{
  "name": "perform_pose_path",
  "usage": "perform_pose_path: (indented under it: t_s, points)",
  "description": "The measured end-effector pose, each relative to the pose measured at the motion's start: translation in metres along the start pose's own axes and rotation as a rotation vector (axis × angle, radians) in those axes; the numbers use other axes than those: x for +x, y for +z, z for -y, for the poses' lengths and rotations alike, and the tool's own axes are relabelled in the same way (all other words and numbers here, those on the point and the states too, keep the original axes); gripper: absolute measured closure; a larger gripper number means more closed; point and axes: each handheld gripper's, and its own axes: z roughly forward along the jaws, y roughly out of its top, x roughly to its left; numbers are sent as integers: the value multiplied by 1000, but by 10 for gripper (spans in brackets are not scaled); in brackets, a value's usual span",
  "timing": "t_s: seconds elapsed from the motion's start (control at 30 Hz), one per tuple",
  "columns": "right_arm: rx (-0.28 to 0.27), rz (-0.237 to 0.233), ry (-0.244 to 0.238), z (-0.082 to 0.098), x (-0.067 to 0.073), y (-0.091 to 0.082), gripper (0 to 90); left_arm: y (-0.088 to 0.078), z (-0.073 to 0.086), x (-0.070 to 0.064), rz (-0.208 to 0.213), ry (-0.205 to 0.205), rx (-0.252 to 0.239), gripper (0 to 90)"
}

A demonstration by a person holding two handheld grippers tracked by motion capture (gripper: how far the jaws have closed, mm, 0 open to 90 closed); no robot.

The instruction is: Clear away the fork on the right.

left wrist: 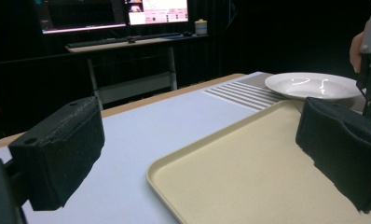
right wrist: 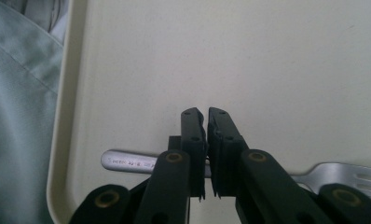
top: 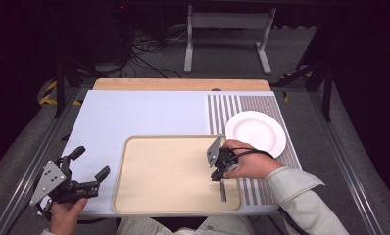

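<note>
Two black fingers [right wrist: 193, 135] of the right gripper [right wrist: 206, 112] stand drawn almost together, with just a thin slit between them and nothing visibly pinched in it. Right behind and under them lies a fork [right wrist: 127, 161]. In the right gripper view its long axis runs straight across, with the stamped handle end out to the left and the tines out to the right. So the fork lies along the line on which the fingers close, not across the slit. I judge that any fresh pinch turns on this: the wrist would need about a quarter turn, or the fingers would have to spread and come down on the handle's two edges.

From the high view the fork [top: 223, 190] rests inside the right end of the beige tray [top: 120, 171], close to its rim, its length running from the person's side toward the far side. It sits just on the near side of the right hand [top: 247, 164]. A white plate [top: 255, 132] sits beyond on the striped part of the counter [top: 134, 112], clear of the tray.

The left gripper [top: 91, 164] hovers off the tray's left end, its fingers spread wide and empty, well apart from the fork. The right hand is by far the nearer one.
</note>
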Motion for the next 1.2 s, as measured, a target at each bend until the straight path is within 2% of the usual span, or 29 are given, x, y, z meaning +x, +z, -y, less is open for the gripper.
perform_pose_path:
  t_s: [0.33,0.43,0.47,0.5,0.57,0.67,0.9,1.0,1.2]
  points:
    - [-102,122,43,12,8,-32,628,2,0,0,6,3,3,19]
    - [-134,169,59,17,12,-39,577,3,0,0,9,3,6,19]
    - [-163,206,68,20,14,-43,552,3,0,0,9,3,5,19]
    - [-172,215,74,21,15,-44,541,2,0,-1,8,4,5,19]
    - [-229,246,101,26,18,-50,513,2,0,-1,6,0,1,19]
    - [-277,280,134,34,22,-56,448,2,0,0,4,1,3,19]
    - [-383,364,210,55,34,-69,361,1,0,-1,3,0,0,19]
    - [-404,393,234,64,40,-71,352,1,0,-1,4,4,3,19]
    - [-525,493,296,83,55,-76,256,1,0,-1,3,2,3,19]
